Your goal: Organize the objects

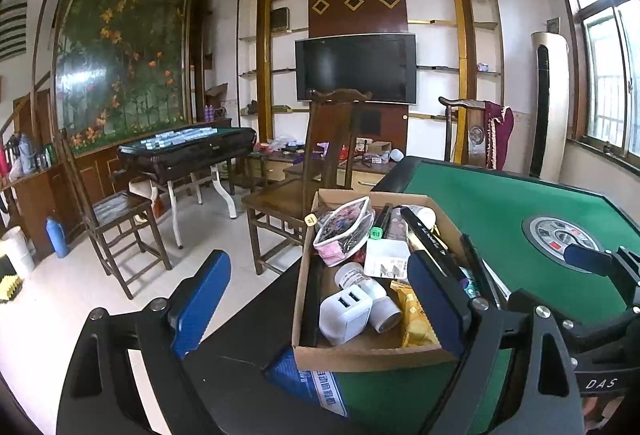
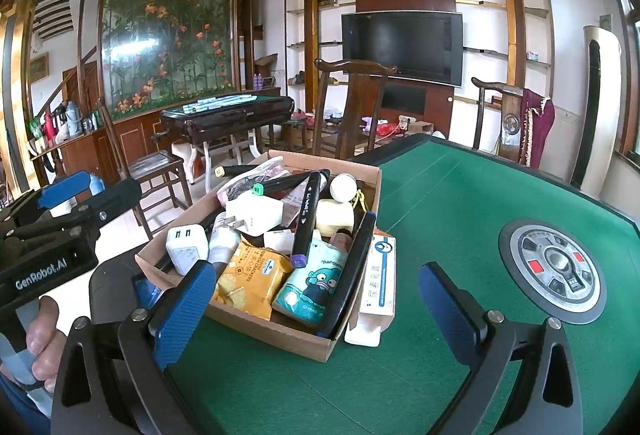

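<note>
Sorting appears near its end, judged from the layout: almost everything sits inside the cardboard box (image 2: pixel 352 175) at the left corner of the green felt desk (image 2: pixel 460 195). Left outside: one white medicine carton (image 2: pixel 378 277) leaning against the box's right wall, and one blue packet (image 1: pixel 308 379) lying partly under the box front. Both probably remain to be placed.

Box contents, counted where visible:
- white dual-port USB charger (image 2: pixel 185 249): 1
- white plug adapter (image 2: pixel 256 213): 1
- black markers (image 2: pixel 306 219): at least 3, possibly more underneath
- yellow cracker packet (image 2: pixel 250 277): 1
- teal cartoon tissue pack (image 2: pixel 316 281): 1
- white ball (image 2: pixel 343 187): 1
- white bottle (image 1: pixel 370 295): 1
- pink patterned pouch (image 1: pixel 346 231): 1
- long black bar (image 2: pixel 352 271) along the right wall: 1

Left hand-held gripper (image 1: pixel 320 299): jaws spread wide, nothing between them, poised over the box's near-left corner. Right hand-held gripper (image 2: pixel 316 311): jaws equally wide, empty, hovering at the box's near side.
</note>
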